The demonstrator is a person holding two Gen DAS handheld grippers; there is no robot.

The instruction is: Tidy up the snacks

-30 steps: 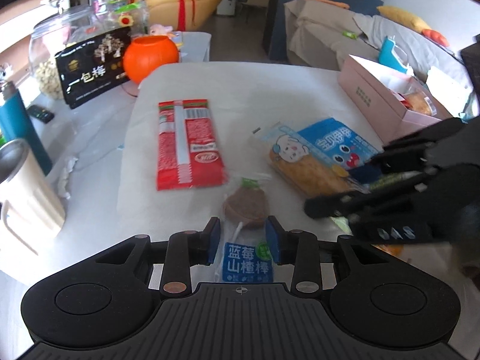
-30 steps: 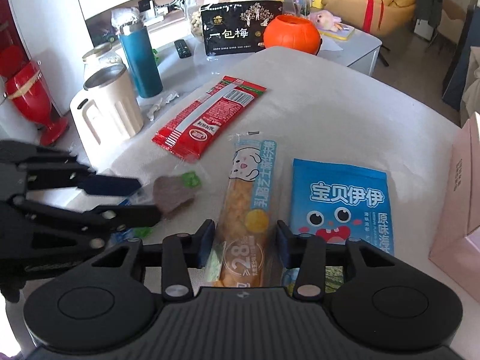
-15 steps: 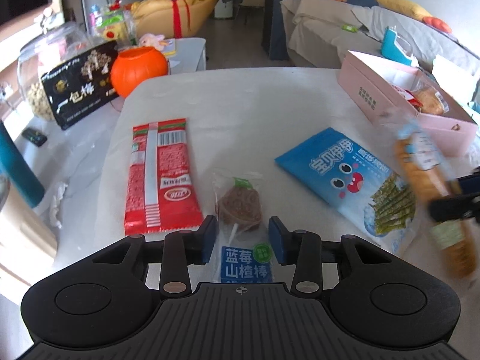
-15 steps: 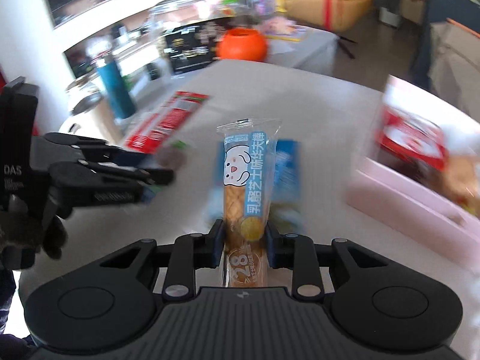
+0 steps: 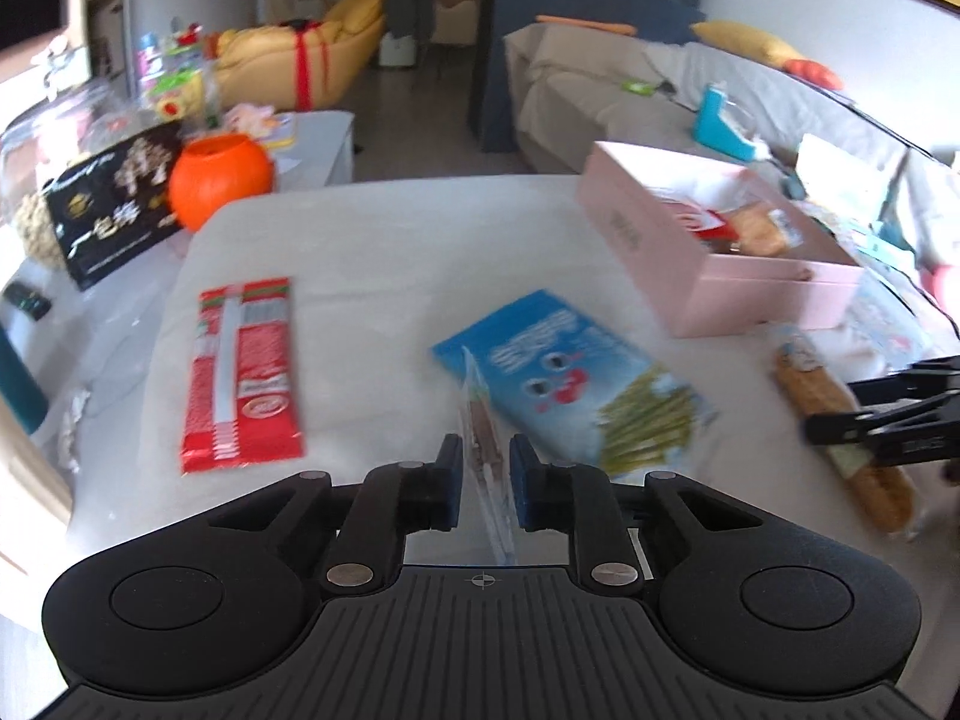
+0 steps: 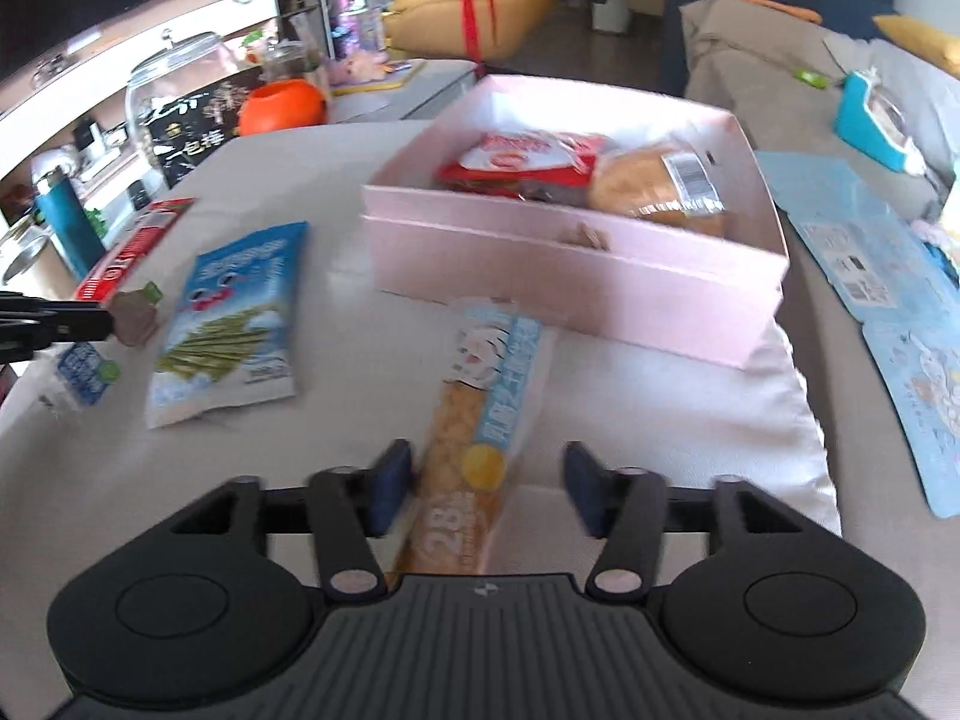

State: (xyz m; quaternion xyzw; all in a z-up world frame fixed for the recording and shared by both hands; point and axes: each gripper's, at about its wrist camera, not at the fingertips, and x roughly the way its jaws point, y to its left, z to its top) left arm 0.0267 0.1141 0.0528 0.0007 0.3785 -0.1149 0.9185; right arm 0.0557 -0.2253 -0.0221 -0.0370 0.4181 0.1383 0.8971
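My left gripper (image 5: 486, 468) is shut on the clear hawthorn lollipop packet (image 5: 480, 414), which stands edge-on between the pads. In the right wrist view that gripper (image 6: 102, 321) holds the brown lollipop (image 6: 135, 315) above the table's left side. My right gripper (image 6: 486, 492) has its jaws opening around the long cheese biscuit packet (image 6: 480, 414), which lies on the table between the parted pads, just in front of the pink box (image 6: 570, 276). The box holds a red bag and a bread roll. A blue seaweed packet (image 5: 570, 378) and a red packet (image 5: 243, 372) lie flat on the table.
An orange pumpkin pot (image 5: 219, 186), a black packet (image 5: 114, 210) and a glass jar stand at the far left. A teal bottle (image 6: 63, 228) is off the table's left edge. Light blue flat packets (image 6: 858, 252) lie right of the box. A sofa is behind.
The right gripper carried the long biscuit packet rightwards to the pink box's front, and its jaws parted. The left gripper shut on the lollipop packet and raised it off the table.
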